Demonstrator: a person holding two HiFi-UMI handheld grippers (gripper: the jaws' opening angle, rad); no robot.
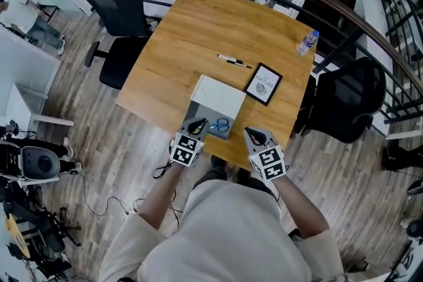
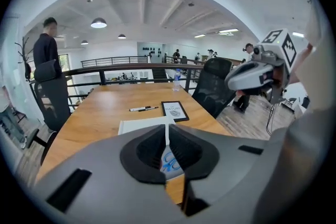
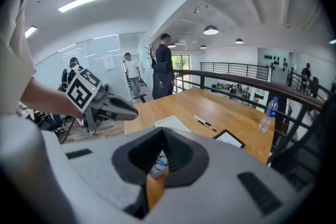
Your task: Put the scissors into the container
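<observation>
Head view shows the blue-handled scissors lying inside the grey container, which sits at the near edge of the table and touches a white lid on its far side. The placing looks done. The left gripper hangs just over the container's near left corner. Its fingers are narrowed to a thin slit with nothing between them. The right gripper is beside the container, its fingers closed tip to tip and empty. To finish well, both should come away clear of the rim, so the container isn't nudged off the table's edge.
</observation>
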